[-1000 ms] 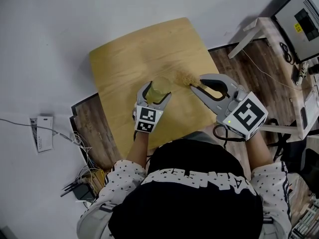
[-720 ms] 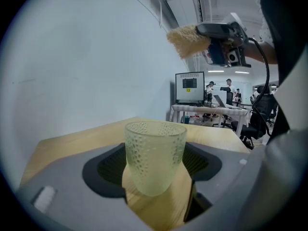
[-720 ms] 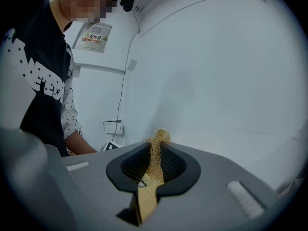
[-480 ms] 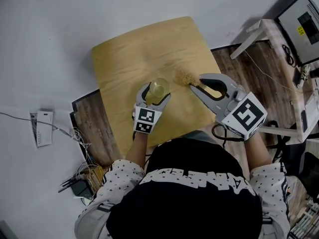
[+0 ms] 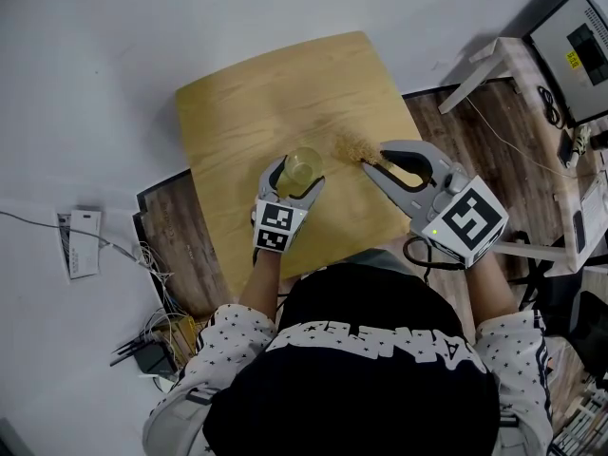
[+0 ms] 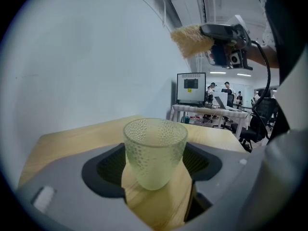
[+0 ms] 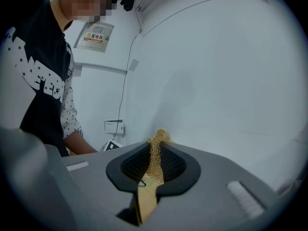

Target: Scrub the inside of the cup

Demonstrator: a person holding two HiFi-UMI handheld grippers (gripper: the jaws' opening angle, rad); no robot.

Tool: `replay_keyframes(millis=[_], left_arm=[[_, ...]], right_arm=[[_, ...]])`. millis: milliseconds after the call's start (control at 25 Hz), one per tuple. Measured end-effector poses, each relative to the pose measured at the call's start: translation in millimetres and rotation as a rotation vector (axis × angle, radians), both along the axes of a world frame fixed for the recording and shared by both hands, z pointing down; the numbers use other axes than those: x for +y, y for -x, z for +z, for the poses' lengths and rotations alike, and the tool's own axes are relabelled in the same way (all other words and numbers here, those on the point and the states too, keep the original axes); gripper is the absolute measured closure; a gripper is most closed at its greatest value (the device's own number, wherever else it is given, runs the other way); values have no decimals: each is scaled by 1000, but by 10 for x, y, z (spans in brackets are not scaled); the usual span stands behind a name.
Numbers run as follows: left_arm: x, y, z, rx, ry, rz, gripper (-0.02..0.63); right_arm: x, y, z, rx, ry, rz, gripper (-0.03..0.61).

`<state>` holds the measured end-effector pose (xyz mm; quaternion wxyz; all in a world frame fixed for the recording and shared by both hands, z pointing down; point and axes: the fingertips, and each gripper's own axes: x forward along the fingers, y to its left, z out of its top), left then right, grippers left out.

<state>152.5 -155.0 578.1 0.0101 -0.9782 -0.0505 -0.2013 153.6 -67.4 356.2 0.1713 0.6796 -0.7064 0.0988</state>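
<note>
A pale green dimpled glass cup (image 5: 303, 170) (image 6: 155, 150) stands upright over the wooden table (image 5: 256, 103), held between the jaws of my left gripper (image 5: 296, 177) (image 6: 156, 165), which is shut on it. To its right my right gripper (image 5: 377, 161) (image 7: 153, 165) is shut on a tan fibre scrubber (image 5: 354, 147) (image 7: 155, 153). The scrubber's tuft hangs a short way right of the cup's rim, outside the cup. In the left gripper view the scrubber (image 6: 191, 39) and the right gripper show high above the cup.
The small table has its front edge close to the person's body (image 5: 380, 369). Wood floor panels (image 5: 180, 245) flank it. A white desk with a monitor (image 5: 570, 46) stands at the right. Cables and a wall socket (image 5: 81, 250) lie at the left.
Almost nothing has moved. The view shifted slightly in the first half second; both grippers hold the same places, cup and scrubber still apart.
</note>
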Motion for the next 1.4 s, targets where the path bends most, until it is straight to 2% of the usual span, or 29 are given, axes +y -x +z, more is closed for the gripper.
replay_keyframes(millis=[240,520,880,1040,1200,1240,1400], left_arm=[[-16,12,-112,46,2,-10,244],[-8,130,-232,102,52,-13,221],[-178,467,-564,191,55,-138,232],[-284,619,-711,204,30,-197,355],[-431,794,-870,161,-45,-287,591],[-453,837,-908,151,-50,-304,614],[-460,1002,-1173,181,-63,-342,614]], right_arm=[[20,3,2,-2,-4,0,520],[13,30,-11,-8,-22,-7,518],[-56,29,-37,-33,-59,-37,517],[-116,29,-54,-34,-77,-61,517],[-171,-27,-83,-64,-114,-63,517],[-183,-36,-79,-70,-119,-65,517],[-258,-38,-64,-91,-136,-100,517]])
